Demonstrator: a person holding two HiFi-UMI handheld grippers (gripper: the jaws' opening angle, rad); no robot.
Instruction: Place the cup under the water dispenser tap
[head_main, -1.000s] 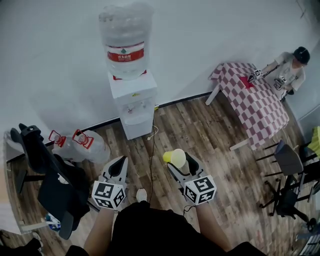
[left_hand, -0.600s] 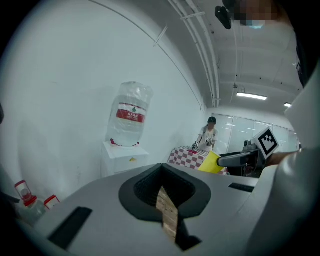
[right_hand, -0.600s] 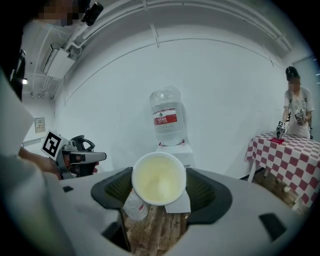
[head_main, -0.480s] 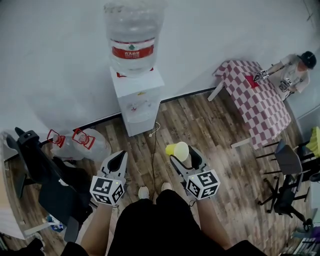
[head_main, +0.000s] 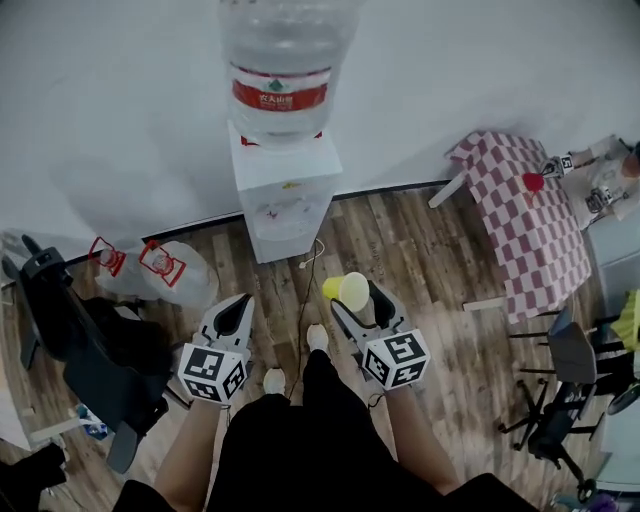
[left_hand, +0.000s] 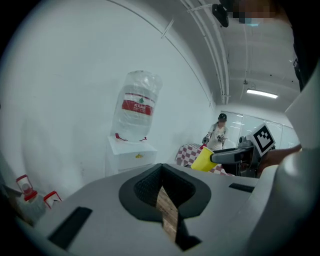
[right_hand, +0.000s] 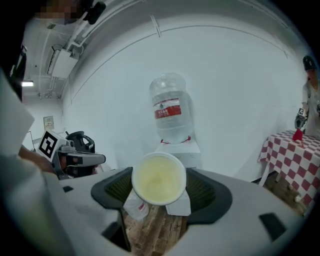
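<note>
The white water dispenser (head_main: 283, 190) stands against the wall with a big clear bottle (head_main: 285, 70) on top; its tap recess faces me. A yellow cup (head_main: 347, 290) lies on its side between the jaws of my right gripper (head_main: 353, 298), which is shut on it, well short of the dispenser. In the right gripper view the cup's (right_hand: 158, 178) mouth faces the camera, with the dispenser (right_hand: 182, 149) beyond it. My left gripper (head_main: 238, 304) hangs beside it, shut and holding nothing. The left gripper view shows the dispenser (left_hand: 131, 155) ahead and the cup (left_hand: 203, 161) at the right.
Two spare water jugs (head_main: 150, 275) lie left of the dispenser, beside a black office chair (head_main: 70, 330). A cable (head_main: 305, 265) trails over the wood floor. At the right stand a checkered table (head_main: 520, 210), a person (head_main: 610, 175) and more chairs (head_main: 565, 345).
The person has walked toward the dispenser, which now looms nearer and larger. Both grippers keep their pose, the right one still holding the cup.
</note>
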